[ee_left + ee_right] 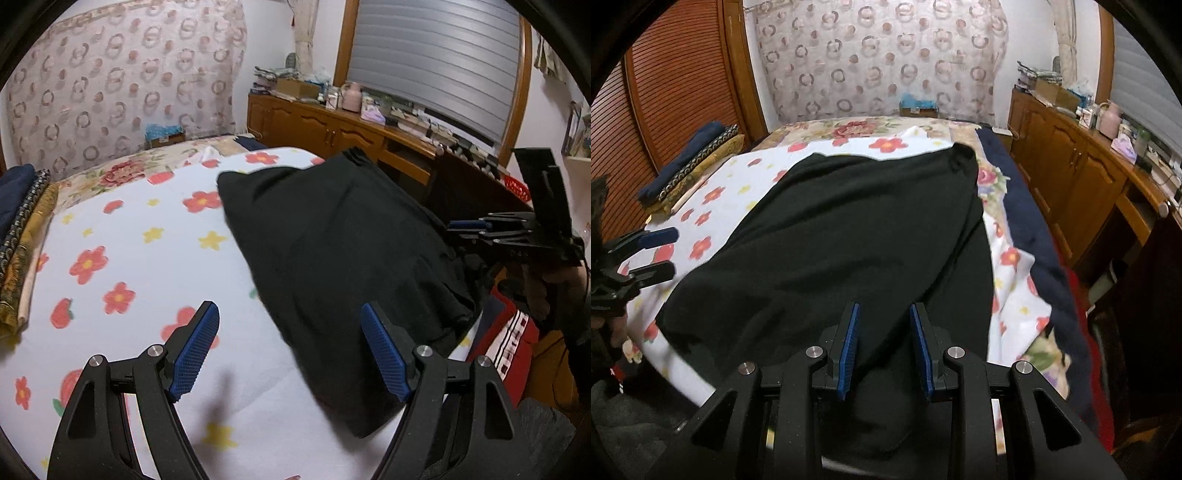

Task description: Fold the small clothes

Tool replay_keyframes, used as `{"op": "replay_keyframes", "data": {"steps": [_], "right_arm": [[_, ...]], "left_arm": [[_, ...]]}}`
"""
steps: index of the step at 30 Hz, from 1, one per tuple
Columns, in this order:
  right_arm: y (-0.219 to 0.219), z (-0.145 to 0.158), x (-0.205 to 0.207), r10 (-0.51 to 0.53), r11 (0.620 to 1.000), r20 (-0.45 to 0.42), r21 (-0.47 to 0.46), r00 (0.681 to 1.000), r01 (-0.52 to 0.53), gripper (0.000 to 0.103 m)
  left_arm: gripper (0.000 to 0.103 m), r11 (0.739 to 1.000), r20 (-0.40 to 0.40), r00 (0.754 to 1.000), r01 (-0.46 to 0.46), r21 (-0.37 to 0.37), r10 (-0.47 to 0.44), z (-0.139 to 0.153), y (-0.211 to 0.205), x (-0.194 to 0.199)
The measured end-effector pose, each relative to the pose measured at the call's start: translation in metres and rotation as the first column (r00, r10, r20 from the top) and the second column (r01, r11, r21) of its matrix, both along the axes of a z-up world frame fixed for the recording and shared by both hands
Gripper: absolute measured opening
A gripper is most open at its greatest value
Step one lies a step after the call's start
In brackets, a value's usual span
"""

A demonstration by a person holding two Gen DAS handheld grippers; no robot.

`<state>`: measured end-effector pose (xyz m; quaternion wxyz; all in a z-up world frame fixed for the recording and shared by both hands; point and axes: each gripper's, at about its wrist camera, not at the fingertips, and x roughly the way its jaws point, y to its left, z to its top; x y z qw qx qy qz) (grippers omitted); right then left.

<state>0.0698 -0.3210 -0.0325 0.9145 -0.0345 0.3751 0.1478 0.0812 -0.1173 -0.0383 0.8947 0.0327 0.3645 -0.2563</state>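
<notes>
A: Going left to right: the left gripper [288, 347] hangs over the flowered sheet [147, 258] with its blue pads spread wide and nothing between them. The black garment [332, 240] lies just to its right, its near left edge under the right-hand pad.

B: So what makes the next fold go well?

A: I'd bring that left gripper down onto the near left edge and pinch only the top layer (the sheet below is loose and would lift with it). Both grippers should take matching edges, so the fold line runs straight.

B: And the right gripper [884, 350]?

A: Its pads stand a narrow way apart, over the near end of the garment. They don't press on the cloth, as far as I can tell, so I'd call it parted and empty.

B: How does the garment look?

A: Black, soft, fairly thick, spread lengthwise from near to far on the bed. It's mostly smooth, with a few creases at the near right and a bunched corner at the far end. The far edge is uneven, so it wants squaring first.

B: Anything to the right?

A: A wooden cabinet [1071, 177], well apart from the work.
</notes>
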Motion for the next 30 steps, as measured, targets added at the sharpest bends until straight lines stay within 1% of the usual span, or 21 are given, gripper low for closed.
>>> {"op": "replay_keyframes", "data": {"steps": [3, 7, 9, 10, 11, 12, 13, 15, 17, 20, 22, 23, 26, 27, 28, 29, 30], "right_arm": [[0.001, -0.002, 0.001, -0.005, 1.000, -0.020, -0.017, 1.000, 0.004, 0.029], [0.002, -0.002, 0.011, -0.007, 1.000, -0.041, -0.017, 0.999, 0.007, 0.029], [0.002, 0.003, 0.009, -0.001, 1.000, -0.041, -0.011, 0.999, 0.001, 0.029], [-0.001, 0.005, 0.009, 0.005, 1.000, -0.041, -0.002, 0.999, -0.005, 0.024], [0.000, 0.007, 0.005, 0.018, 1.000, -0.040, 0.005, 0.999, -0.018, 0.009], [-0.003, 0.008, 0.003, 0.032, 0.999, -0.040, 0.007, 0.999, -0.032, 0.005], [-0.004, 0.009, 0.002, 0.043, 0.999, -0.037, 0.005, 0.998, -0.043, 0.003], [-0.010, 0.014, -0.002, 0.053, 0.999, -0.012, -0.012, 0.999, -0.053, 0.003], [-0.020, 0.020, -0.006, 0.038, 0.999, -0.005, -0.020, 0.999, -0.039, 0.002], [-0.039, 0.026, -0.011, -0.016, 0.999, 0.013, -0.048, 1.000, 0.016, 0.002], [-0.049, 0.027, -0.010, -0.067, 0.995, 0.020, -0.071, 0.998, 0.068, 0.003], [-0.051, 0.026, -0.010, -0.071, 0.994, 0.023, -0.077, 0.997, 0.073, 0.003], [-0.051, 0.024, -0.009, -0.101, 0.987, 0.027, -0.126, 0.995, 0.103, 0.013], [-0.049, 0.025, -0.009, -0.107, 0.986, 0.031, -0.124, 0.994, 0.111, 0.018], [-0.052, 0.026, -0.009, -0.110, 0.989, 0.035, -0.100, 0.993, 0.113, 0.021], [-0.051, 0.029, -0.009, -0.109, 0.990, 0.039, -0.080, 0.993, 0.112, 0.028], [-0.049, 0.029, -0.009, -0.109, 0.991, 0.045, -0.069, 0.993, 0.112, 0.033]], "left_arm": [[0.080, 1.000, -0.007, 1.000, 0.010, 0.004, -0.010, -0.003, -0.003, -0.003], [0.080, 1.000, -0.017, 1.000, 0.013, 0.005, -0.013, -0.006, -0.006, -0.005], [0.080, 1.000, -0.021, 1.000, 0.011, 0.003, -0.011, -0.006, -0.005, -0.006], [0.080, 1.000, -0.022, 1.000, 0.009, 0.002, -0.009, -0.006, -0.005, -0.006], [0.080, 1.000, -0.023, 1.000, 0.009, 0.002, -0.009, -0.006, -0.005, -0.006], [0.080, 1.000, -0.023, 1.000, 0.009, 0.001, -0.009, -0.006, -0.005, -0.006], [0.080, 1.000, -0.024, 1.000, 0.009, 0.000, -0.009, -0.006, -0.005, -0.006], [0.080, 1.000, -0.025, 1.000, 0.010, -0.001, -0.010, -0.006, -0.005, -0.006], [0.080, 1.000, -0.026, 1.000, 0.013, 0.001, -0.013, -0.006, -0.006, -0.006], [0.080, 1.000, -0.028, 0.999, 0.019, -0.001, -0.019, -0.006, -0.008, -0.008], [0.080, 1.000, -0.028, 0.999, 0.024, 0.001, -0.024, -0.007, -0.009, -0.009], [0.080, 1.000, -0.028, 0.999, 0.025, 0.003, -0.025, -0.007, -0.010, -0.010], [0.080, 1.000, -0.031, 0.999, 0.026, 0.007, -0.026, -0.007, -0.011, -0.010], [0.080, 1.000, -0.033, 0.999, 0.026, 0.008, -0.025, -0.007, -0.012, -0.009], [0.080, 1.000, -0.034, 0.999, 0.025, 0.008, -0.025, -0.007, -0.012, -0.008], [0.080, 1.000, -0.034, 0.999, 0.025, 0.008, -0.025, -0.007, -0.012, -0.008], [0.080, 1.000, -0.035, 0.999, 0.025, 0.008, -0.024, -0.007, -0.012, -0.008]]}}
